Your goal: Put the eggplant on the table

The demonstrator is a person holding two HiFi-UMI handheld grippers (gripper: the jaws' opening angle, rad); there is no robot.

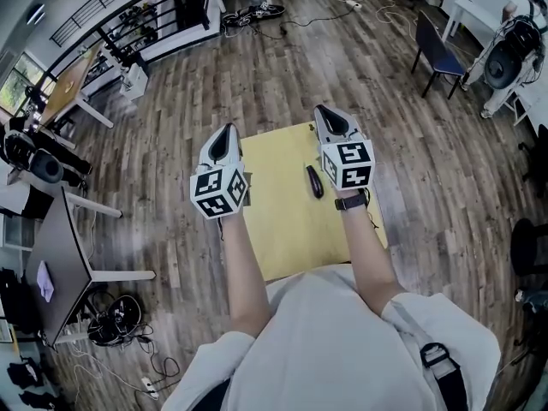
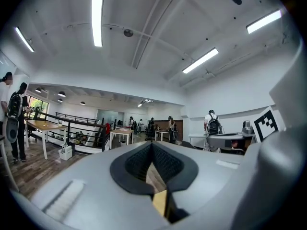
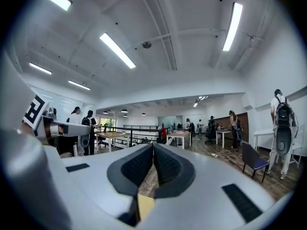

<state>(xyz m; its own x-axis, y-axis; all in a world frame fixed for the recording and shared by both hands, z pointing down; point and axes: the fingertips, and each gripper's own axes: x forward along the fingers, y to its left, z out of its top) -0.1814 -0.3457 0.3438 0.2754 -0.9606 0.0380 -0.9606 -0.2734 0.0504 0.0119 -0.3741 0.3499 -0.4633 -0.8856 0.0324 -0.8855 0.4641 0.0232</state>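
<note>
A dark, slim eggplant [image 1: 315, 181] lies on the small yellow table [image 1: 278, 229], with nothing touching it. My left gripper [image 1: 224, 132] is held level over the table's left edge, jaws shut and empty; the left gripper view shows its pads [image 2: 163, 164] meeting at the tip. My right gripper [image 1: 329, 112] hovers level over the table's far right part, its marker cube just right of the eggplant. Its jaws are shut with nothing between them, and its pads [image 3: 165, 166] touch in the right gripper view. The eggplant appears in neither gripper view.
Wooden floor surrounds the table. A blue chair [image 1: 437, 48] and a standing person [image 1: 507, 54] are at the far right. A grey desk [image 1: 60, 255] and a wooden desk [image 1: 70, 82] stand at the left, beside a black railing [image 1: 145, 20]. Cables lie on the floor.
</note>
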